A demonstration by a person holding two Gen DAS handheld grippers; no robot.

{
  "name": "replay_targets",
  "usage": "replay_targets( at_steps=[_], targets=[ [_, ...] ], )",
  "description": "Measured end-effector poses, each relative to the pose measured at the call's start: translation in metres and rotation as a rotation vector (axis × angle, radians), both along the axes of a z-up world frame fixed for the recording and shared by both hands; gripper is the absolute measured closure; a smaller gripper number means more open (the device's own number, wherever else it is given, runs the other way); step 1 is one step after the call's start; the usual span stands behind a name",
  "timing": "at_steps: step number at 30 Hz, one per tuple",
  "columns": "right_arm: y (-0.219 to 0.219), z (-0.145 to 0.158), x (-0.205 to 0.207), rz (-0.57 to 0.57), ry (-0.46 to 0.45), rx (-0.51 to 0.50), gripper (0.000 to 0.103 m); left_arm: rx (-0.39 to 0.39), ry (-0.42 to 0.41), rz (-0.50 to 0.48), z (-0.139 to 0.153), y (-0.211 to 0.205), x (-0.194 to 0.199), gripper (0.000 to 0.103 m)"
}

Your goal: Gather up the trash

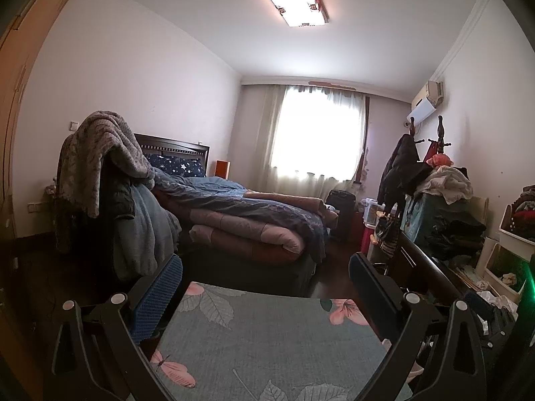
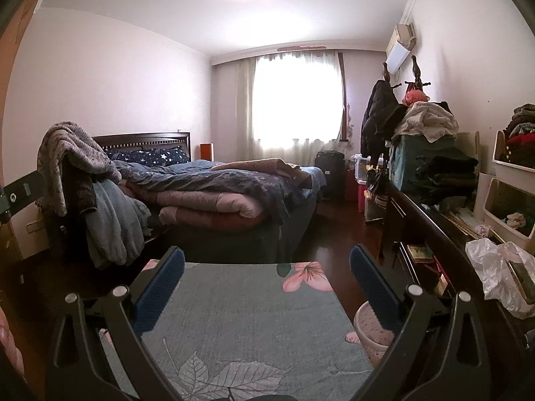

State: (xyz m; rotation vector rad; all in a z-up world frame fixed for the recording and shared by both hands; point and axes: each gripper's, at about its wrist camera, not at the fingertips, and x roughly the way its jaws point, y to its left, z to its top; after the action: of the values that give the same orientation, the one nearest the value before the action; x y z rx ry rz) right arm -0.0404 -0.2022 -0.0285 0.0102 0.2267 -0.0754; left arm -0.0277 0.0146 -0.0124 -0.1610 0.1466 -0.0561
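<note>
My left gripper (image 1: pixel 265 269) is open and empty, held above a grey-green floral mat (image 1: pixel 267 341). My right gripper (image 2: pixel 267 260) is open and empty above the same mat (image 2: pixel 240 320). A crumpled clear plastic bag (image 2: pixel 495 267) lies on the dark wooden dresser (image 2: pixel 431 230) to the right of my right gripper. A small pale pink bin (image 2: pixel 367 327) stands on the floor beside my right finger. Crumpled white scraps (image 1: pixel 498 297) lie on the dresser at the right edge of the left wrist view.
An unmade bed (image 2: pixel 217 187) with piled quilts fills the middle. A chair draped with blankets (image 1: pixel 110 180) stands at left. Piled clothes (image 2: pixel 428 123) and white shelf bins (image 2: pixel 508 207) crowd the right wall. A dark wood floor strip (image 2: pixel 334 234) runs between bed and dresser.
</note>
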Motion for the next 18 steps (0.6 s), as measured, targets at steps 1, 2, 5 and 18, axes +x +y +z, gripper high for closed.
replay_targets(
  at_steps=[1, 2, 5, 18],
  targets=[
    [0.0000, -0.0001, 0.0001, 0.001, 0.001, -0.001, 0.003, 0.000, 0.000, 0.000, 0.0001, -0.0002, 0.0000, 0.004],
    [0.0003, -0.0002, 0.0001, 0.001, 0.003, -0.001, 0.003, 0.001, 0.000, -0.001, 0.0002, -0.0002, -0.0001, 0.004],
    [0.0008, -0.0007, -0.0001, 0.002, 0.005, -0.003, 0.003, 0.000, 0.001, -0.001, 0.0002, -0.0003, -0.0001, 0.004],
    [0.0000, -0.0048, 0.0059, 0.013, 0.028, -0.003, 0.003, -0.002, 0.011, 0.001, -0.0017, 0.0000, 0.0005, 0.004]
  ],
)
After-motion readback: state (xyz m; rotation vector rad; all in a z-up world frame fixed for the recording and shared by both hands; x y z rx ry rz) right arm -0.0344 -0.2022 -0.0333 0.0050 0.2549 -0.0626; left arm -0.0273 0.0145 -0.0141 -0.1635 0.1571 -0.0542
